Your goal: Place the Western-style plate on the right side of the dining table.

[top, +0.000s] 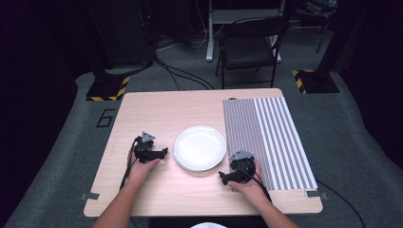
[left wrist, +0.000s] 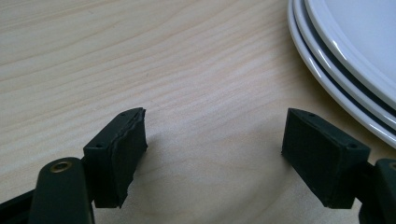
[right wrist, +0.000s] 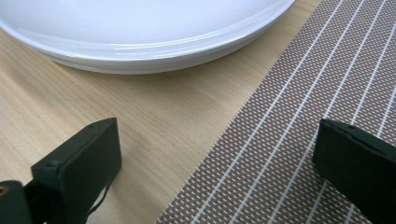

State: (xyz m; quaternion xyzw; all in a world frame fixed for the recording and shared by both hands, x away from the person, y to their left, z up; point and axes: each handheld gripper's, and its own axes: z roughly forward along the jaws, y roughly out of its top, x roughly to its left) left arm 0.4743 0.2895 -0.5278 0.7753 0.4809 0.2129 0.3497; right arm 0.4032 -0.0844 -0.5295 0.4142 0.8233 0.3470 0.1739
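High view: stack of white plates (top: pixel 199 147) at middle of wooden desk (top: pixel 152 109); striped placemat (top: pixel 266 142) just right of plates. Left gripper (top: pixel 164 153) just left of plates, right gripper (top: pixel 222 176) near plates' lower right rim, at placemat edge.

Left gripper view: jaws wide apart, nothing between; plates' rim to right.

Right gripper view: jaws wide apart, bare desk and placemat edge between them; plates just beyond.

Both gripper views cut off the stacked plates (left wrist: pixel 355 70) at the frame edge.
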